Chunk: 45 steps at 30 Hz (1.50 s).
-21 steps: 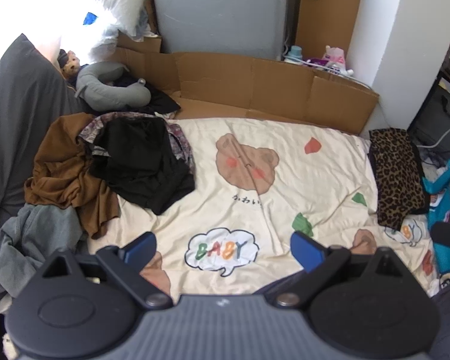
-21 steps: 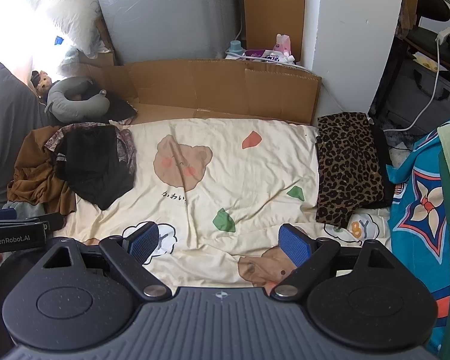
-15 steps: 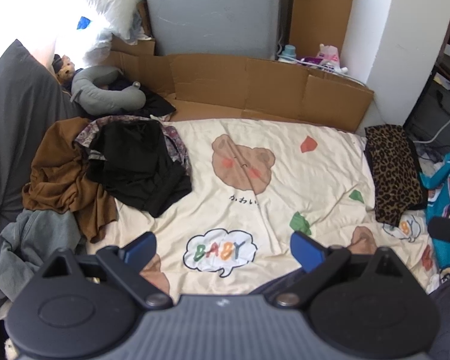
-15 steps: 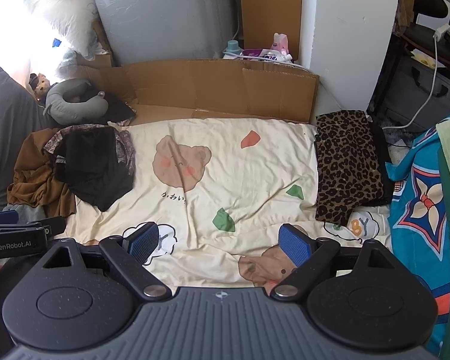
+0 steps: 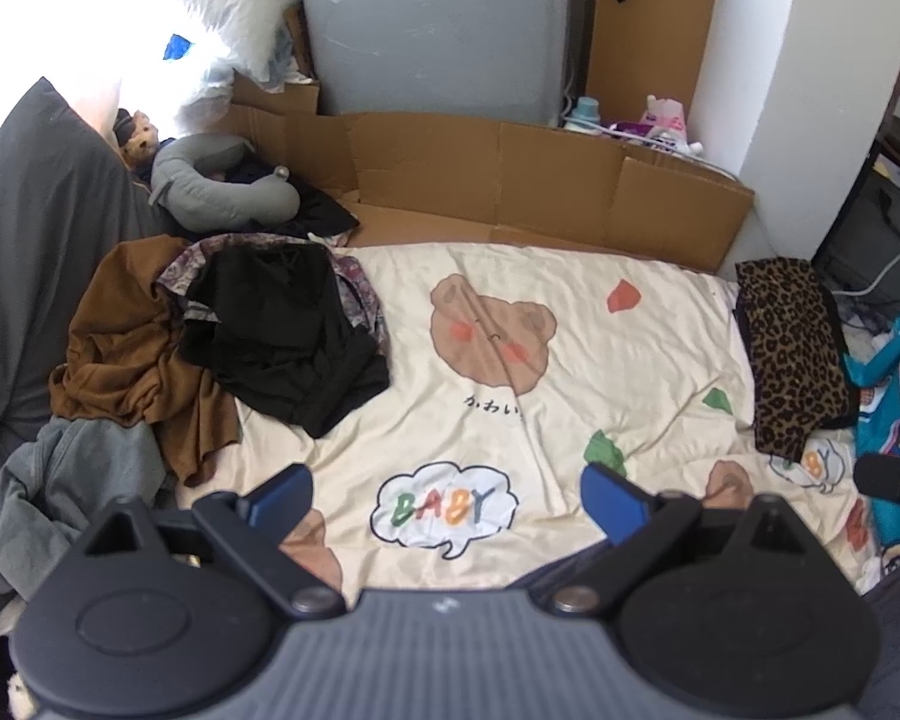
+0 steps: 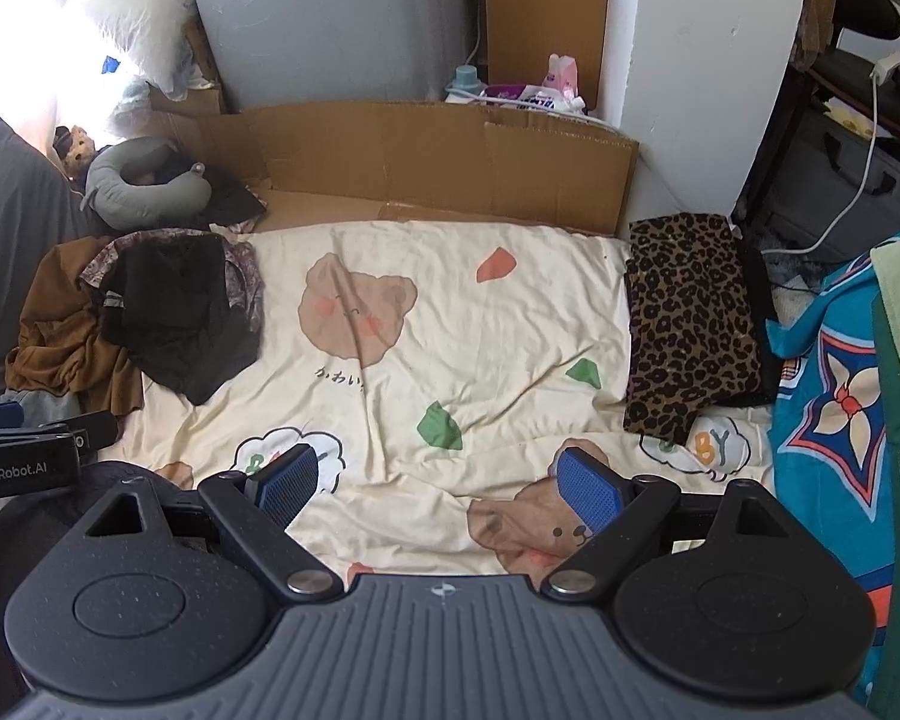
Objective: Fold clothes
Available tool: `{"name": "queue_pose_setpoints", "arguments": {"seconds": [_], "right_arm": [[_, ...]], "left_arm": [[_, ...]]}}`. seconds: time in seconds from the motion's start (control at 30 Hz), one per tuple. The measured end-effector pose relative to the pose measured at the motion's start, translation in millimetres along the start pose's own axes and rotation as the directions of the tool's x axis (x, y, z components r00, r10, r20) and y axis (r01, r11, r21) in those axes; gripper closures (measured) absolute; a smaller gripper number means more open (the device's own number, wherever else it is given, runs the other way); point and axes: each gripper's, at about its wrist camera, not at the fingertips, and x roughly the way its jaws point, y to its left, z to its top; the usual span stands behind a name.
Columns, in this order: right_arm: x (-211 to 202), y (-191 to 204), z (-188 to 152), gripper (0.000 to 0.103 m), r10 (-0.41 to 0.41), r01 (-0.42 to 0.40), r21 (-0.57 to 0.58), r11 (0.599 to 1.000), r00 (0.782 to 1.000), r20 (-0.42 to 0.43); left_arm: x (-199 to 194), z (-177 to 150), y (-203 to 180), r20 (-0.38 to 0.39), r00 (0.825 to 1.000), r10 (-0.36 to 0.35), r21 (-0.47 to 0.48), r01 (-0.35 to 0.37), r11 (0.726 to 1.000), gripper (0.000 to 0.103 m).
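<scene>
The sheet (image 5: pixel 600 360) is cream, printed with brown bears, green and red patches and a multicoloured "BABY" cloud. The top (image 5: pixel 282 330) is black, the shirt (image 5: pixel 120 348) brown, the skirt (image 6: pixel 687 324) leopard-spotted, the pillow (image 5: pixel 216 192) grey, the cardboard (image 6: pixel 438 162) tan.

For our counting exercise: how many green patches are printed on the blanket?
2: one green patch toward the leopard-print garment, another nearer the middle. The clothes pile may hide others.

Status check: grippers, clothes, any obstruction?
Left gripper and right gripper open, empty, above the sheet. Clothes pile unfolded at left. Leopard garment folded at right. Nothing blocking.
</scene>
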Motion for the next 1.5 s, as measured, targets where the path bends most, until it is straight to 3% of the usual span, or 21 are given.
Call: {"name": "queue_pose_setpoints", "arguments": {"seconds": [1.5], "right_arm": [[-1.3,-5.5,2.0,0.012,0.014,-0.014,0.026,1.000,1.000,0.017]], "left_arm": [[-3.3,1.5,16.0,0.008,1.000,0.024,-0.038,-0.024,0.999,0.006]]}}
